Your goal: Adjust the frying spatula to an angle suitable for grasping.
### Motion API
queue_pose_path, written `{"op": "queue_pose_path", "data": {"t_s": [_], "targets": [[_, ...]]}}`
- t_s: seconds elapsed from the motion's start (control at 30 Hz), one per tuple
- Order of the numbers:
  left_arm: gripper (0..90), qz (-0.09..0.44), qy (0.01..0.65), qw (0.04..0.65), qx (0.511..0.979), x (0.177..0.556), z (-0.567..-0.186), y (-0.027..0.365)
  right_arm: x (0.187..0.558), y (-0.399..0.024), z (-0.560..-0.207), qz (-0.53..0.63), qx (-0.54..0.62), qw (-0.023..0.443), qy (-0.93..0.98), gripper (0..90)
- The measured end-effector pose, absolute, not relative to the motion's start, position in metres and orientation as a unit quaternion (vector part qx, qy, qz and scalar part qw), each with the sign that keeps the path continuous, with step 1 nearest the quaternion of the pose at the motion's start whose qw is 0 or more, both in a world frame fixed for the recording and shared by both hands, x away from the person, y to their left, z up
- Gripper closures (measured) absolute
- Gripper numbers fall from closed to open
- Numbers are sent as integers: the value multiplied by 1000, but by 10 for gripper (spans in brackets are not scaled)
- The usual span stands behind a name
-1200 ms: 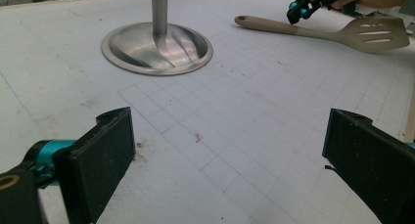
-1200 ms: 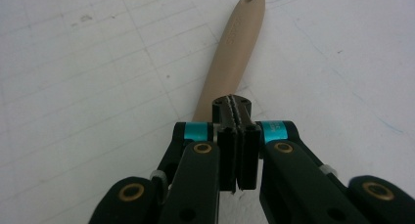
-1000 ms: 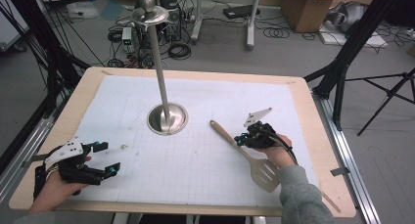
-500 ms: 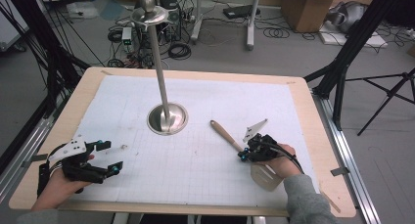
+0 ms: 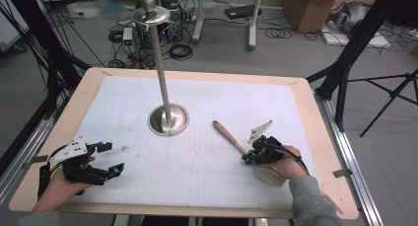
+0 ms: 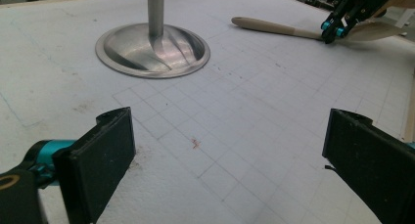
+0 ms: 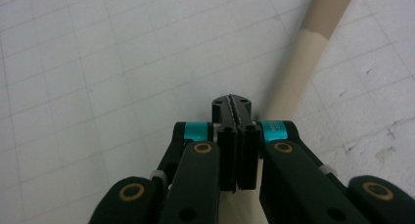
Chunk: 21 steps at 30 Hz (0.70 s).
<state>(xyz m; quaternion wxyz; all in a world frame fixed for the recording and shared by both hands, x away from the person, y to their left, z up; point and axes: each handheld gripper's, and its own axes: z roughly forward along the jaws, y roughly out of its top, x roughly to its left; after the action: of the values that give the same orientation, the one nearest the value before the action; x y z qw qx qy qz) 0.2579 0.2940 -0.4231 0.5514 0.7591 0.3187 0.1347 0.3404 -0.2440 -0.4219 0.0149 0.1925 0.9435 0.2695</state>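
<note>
A spatula (image 5: 227,134) with a wooden handle lies flat on the white gridded mat, right of centre. Its pale blade (image 5: 268,176) is partly hidden under the person's right hand. My right gripper (image 5: 249,157) points down at the spatula's neck with its jaws pressed together and nothing between them. In the right gripper view the shut tips (image 7: 231,106) rest on the mat just left of the handle (image 7: 313,43). My left gripper (image 5: 112,159) hovers low at the front left with jaws wide apart and empty (image 6: 229,131). It faces the spatula (image 6: 266,26) and the right gripper (image 6: 335,28).
A metal stand with a round base (image 5: 169,120) and a tall pole (image 5: 158,53) rises from the mat's middle; its base (image 6: 151,50) lies ahead of the left gripper. The table's wooden rim (image 5: 325,137) borders the mat. Cables, boxes and tripod legs crowd the floor beyond.
The right hand has slid a little toward the near edge along the spatula and now covers most of the blade. The left gripper has stayed put.
</note>
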Motion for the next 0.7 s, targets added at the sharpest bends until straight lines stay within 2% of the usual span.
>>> {"op": "queue_pose_path", "data": {"t_s": [0.7], "targets": [[59, 135, 320, 552, 758, 258, -423, 295, 340, -261, -421, 269, 191, 19, 944, 899]]}}
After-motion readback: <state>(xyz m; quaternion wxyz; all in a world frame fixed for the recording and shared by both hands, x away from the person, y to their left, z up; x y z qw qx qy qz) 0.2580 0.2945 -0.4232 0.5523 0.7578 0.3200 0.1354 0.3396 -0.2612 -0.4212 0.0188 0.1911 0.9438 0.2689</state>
